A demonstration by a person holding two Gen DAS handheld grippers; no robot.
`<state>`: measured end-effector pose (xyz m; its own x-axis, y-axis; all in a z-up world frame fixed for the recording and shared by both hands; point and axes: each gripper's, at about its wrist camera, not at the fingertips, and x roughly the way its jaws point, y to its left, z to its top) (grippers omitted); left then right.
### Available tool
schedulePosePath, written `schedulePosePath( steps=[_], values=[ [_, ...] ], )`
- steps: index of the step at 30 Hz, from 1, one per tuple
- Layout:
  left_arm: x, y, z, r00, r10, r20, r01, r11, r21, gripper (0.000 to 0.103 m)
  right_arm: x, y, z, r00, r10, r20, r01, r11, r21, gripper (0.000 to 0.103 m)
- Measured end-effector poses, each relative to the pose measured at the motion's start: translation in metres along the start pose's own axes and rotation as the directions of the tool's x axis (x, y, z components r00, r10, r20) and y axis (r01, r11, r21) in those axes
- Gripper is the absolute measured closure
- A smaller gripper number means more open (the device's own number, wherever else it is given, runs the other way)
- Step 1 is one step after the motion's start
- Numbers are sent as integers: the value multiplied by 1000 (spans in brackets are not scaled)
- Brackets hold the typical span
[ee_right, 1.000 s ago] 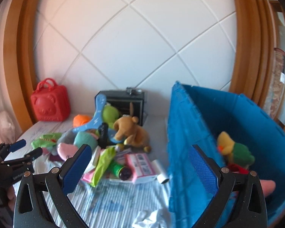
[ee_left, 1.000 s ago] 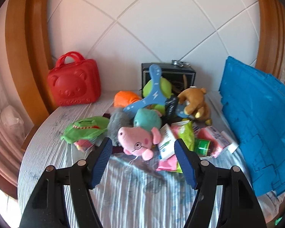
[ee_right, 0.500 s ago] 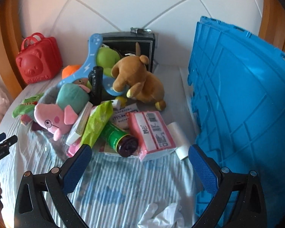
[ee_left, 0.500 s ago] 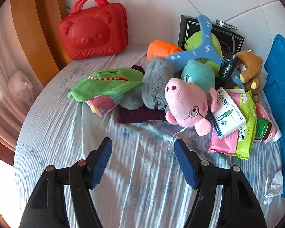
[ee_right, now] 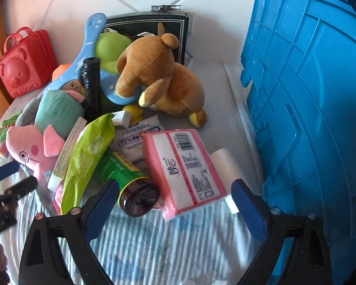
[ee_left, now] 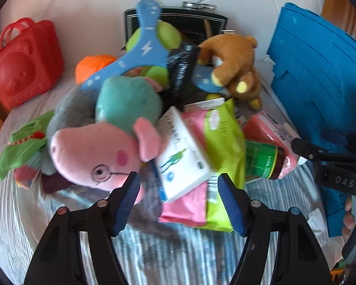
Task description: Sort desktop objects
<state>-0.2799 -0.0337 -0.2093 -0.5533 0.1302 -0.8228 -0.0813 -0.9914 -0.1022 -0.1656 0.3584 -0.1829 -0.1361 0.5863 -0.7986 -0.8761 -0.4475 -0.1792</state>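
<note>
A pile of toys and packets lies on the striped cloth. My left gripper [ee_left: 179, 199] stands open, low over the front of the pile. The lower corner of a white medicine box [ee_left: 182, 159] reaches between its fingers without touching the pads. A pink pig plush [ee_left: 95, 156] sits just left of it. My right gripper [ee_right: 174, 210] has wide jaws that are closing. The cap end of a brown bottle with a green label [ee_right: 130, 185] and a pink tissue pack [ee_right: 182, 168] lie between them, not pressed.
A blue crate [ee_right: 308, 95] stands on the right. A red bear case [ee_right: 26, 64] sits back left and a black box [ee_right: 149, 26] against the wall. A brown bear plush [ee_right: 159, 76], a blue boomerang [ee_left: 140, 52] and a green packet [ee_right: 87, 152] are in the pile.
Both grippers have come down and closer to the pile. The left one swung right, from the bare cloth to the white box. The right jaws have narrowed a little.
</note>
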Motion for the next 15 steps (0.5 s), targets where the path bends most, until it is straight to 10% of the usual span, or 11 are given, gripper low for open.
schedulePosePath(
  steps=[4, 8, 15],
  values=[
    [28, -34, 6, 996, -54, -69, 58, 997, 51, 36, 4, -3, 2, 1000, 3, -4, -3, 1000, 10, 21],
    [50, -39, 3, 993, 78, -85, -68, 992, 107, 38, 9, -1, 4, 999, 30, -19, -30, 1000, 0, 21],
    [48, 9, -1, 993, 62, -95, -64, 998, -18, 52, 33, 34, 8, 989, 136, -65, -141, 986, -86, 29]
  ],
)
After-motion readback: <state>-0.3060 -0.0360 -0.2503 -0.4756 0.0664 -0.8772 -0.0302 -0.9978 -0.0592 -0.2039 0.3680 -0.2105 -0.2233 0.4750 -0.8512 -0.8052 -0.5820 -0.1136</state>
